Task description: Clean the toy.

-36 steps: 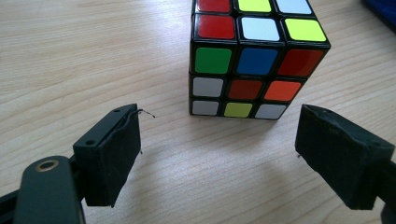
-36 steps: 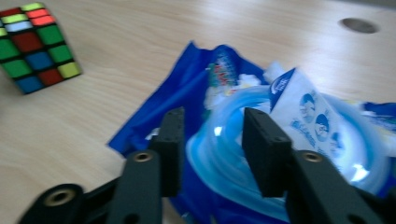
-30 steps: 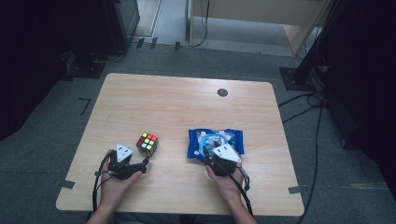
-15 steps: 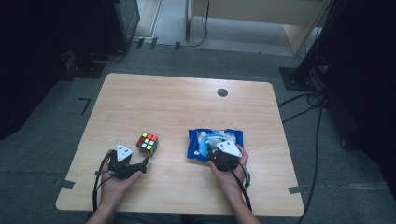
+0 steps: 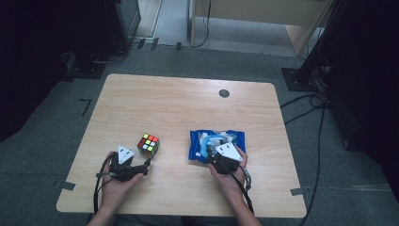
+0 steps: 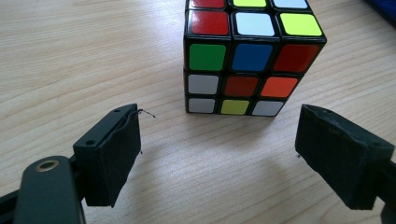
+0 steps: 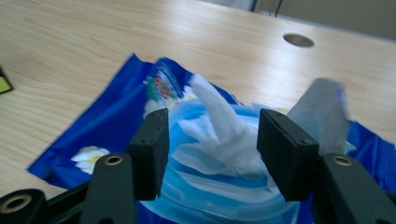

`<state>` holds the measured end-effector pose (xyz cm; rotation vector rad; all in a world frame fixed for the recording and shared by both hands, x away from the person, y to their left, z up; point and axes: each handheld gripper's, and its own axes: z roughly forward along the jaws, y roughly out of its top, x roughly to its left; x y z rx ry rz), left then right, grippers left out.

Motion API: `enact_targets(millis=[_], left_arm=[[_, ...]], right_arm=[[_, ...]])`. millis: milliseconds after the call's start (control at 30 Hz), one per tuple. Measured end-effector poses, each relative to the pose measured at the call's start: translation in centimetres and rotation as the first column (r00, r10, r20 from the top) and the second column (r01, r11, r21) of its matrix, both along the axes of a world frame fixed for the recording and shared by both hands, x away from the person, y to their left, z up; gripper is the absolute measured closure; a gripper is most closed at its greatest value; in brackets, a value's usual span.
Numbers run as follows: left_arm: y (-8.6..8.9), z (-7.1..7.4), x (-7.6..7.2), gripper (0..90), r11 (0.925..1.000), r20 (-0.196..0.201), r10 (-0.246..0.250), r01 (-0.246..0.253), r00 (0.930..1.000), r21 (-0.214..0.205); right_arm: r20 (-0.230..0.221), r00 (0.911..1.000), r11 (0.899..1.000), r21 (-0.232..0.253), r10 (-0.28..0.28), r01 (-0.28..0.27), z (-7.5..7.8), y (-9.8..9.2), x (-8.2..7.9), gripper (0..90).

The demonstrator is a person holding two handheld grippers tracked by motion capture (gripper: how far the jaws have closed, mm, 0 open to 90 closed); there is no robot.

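Now your left hand (image 5: 115,181) rests low on the desk (image 5: 188,110) near its front edge, palm wrapped around the left claw (image 6: 219,154), which points forward and slightly toward your right. Its jaws stand wide apart with nothing between them. Just ahead of the pads sits the puzzle cube (image 6: 250,60), flat on the wood and clear of both pads; in the high view it lies (image 5: 148,144) just beyond the claw's tips.

Your right hand (image 5: 229,176) comes in from the front edge too, wrist straight, holding the right claw (image 7: 210,149) tilted down over the blue wipes packet (image 7: 107,135). The jaws are about half apart and have just been closing a little. A white wipe (image 7: 219,126) stands up out of the packet's opening between the pads; whether the pads press it I cannot tell, though a gap shows on the left side. A folded-back flap (image 7: 322,112) rises just beyond the right jaw.

Beyond both claws the light wooden desk runs on to a round cable hole (image 5: 224,93) near its far edge. Grey carpet (image 5: 56,122) surrounds it, with black cables (image 5: 320,122) trailing off to your right and dark equipment stands at the room's edges.
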<state>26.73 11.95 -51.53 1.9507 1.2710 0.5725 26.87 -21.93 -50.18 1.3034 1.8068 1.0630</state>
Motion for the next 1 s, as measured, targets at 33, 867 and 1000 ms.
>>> enact_targets(millis=[33,867,1000], left_arm=[[0.0,0.0,0.0,14.6,1.0,0.0,-0.001,0.001,1.0,-0.002],[-0.2,0.0,0.0,14.8,0.9998,0.001,-0.012,0.012,0.9999,0.017],[-0.2,0.0,0.0,14.8,0.9997,0.001,-0.012,0.012,0.9999,0.019]], right_arm=[[-0.007,0.9999,1.0,0.004,-0.012,0.012,-0.1,-0.2,0.1,46.3],[0.176,0.9843,0.99,0.139,0.003,-0.028,4.8,-3.0,-0.6,89.2],[0.225,0.9744,0.988,0.148,-0.001,-0.033,7.2,-3.8,-1.8,87.8]])
